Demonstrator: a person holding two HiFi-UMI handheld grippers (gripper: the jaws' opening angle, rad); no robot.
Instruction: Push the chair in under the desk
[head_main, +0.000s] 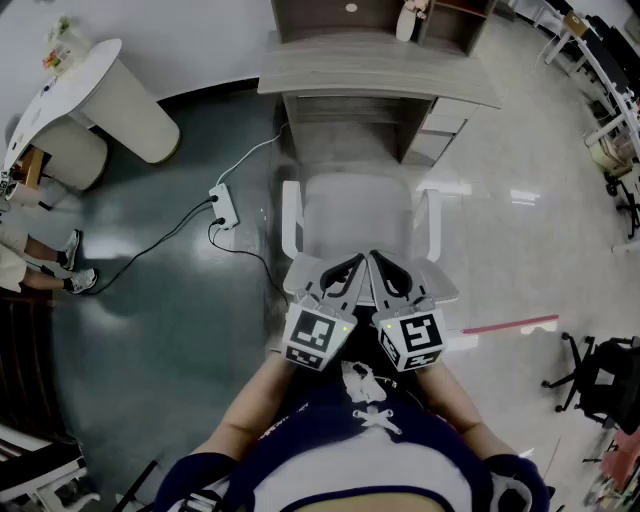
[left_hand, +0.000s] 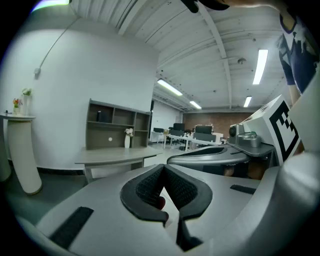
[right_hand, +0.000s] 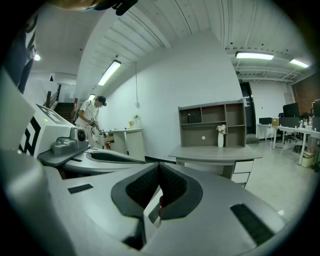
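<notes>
A pale grey chair (head_main: 355, 215) with two white armrests stands on the floor facing the grey desk (head_main: 375, 70), its seat out in front of the desk's knee space. My left gripper (head_main: 358, 262) and right gripper (head_main: 376, 260) are side by side over the chair's near edge, both shut and holding nothing. Whether they touch the chair I cannot tell. In the left gripper view the shut left gripper (left_hand: 163, 167) points toward the desk (left_hand: 117, 156). The right gripper view shows the shut right gripper (right_hand: 159, 166) and the same desk (right_hand: 215, 154).
A white power strip (head_main: 224, 206) with cables lies on the floor left of the chair. A white round-topped stand (head_main: 110, 90) and a person (head_main: 30, 250) are at the far left. A black office chair (head_main: 600, 375) stands at the right, near a red floor line (head_main: 510, 324).
</notes>
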